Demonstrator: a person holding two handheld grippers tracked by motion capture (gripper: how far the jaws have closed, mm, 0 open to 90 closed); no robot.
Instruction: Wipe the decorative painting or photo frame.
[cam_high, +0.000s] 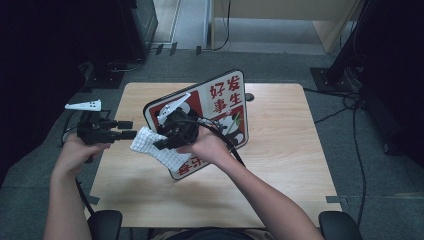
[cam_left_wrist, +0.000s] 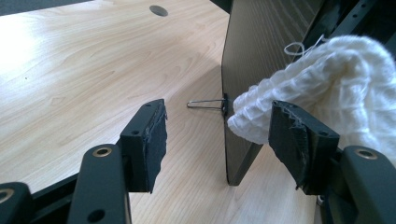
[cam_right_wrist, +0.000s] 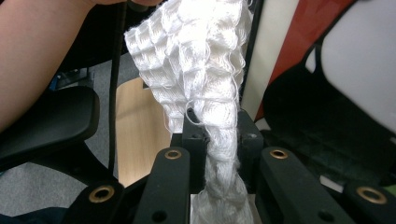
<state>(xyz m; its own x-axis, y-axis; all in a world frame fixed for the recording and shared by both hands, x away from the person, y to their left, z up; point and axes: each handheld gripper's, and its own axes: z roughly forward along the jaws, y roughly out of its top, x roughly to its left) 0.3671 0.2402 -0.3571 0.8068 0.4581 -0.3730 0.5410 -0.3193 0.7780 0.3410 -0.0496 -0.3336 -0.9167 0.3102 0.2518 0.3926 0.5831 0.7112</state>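
Wiping work is under way on the red, white and black panda-printed sign board with red Chinese characters (cam_high: 227, 107), which stands tilted on its edge near the middle of the light wooden table (cam_high: 290, 150). A white waffle-weave cloth (cam_high: 157, 147) is clamped tight between the jaws of the right gripper (cam_high: 165, 142); in the right gripper view the cloth (cam_right_wrist: 205, 93) is bunched and pinched hard, its loose end fanned out against the board's printed face (cam_right_wrist: 336, 84). The cloth is laid over the board's near-left edge. How much of the face has already been wiped cannot be judged: no dirt or streaks can be made out at this resolution, so the stage is best put as mid-wipe, with most of the face to the far right apparently not yet covered.

Left gripper (cam_high: 125, 129) is held just left of the board, jaws spread wide with nothing between them. In the left gripper view the board's dark back (cam_left_wrist: 261, 60) and thin edge are seen straight ahead, a small wire stand (cam_left_wrist: 205, 104) sticking out from it, and the cloth (cam_left_wrist: 327, 84) hanging over the edge beside the right-hand jaw. Board is not steadied by this gripper; a grip on that edge is probably still to come.
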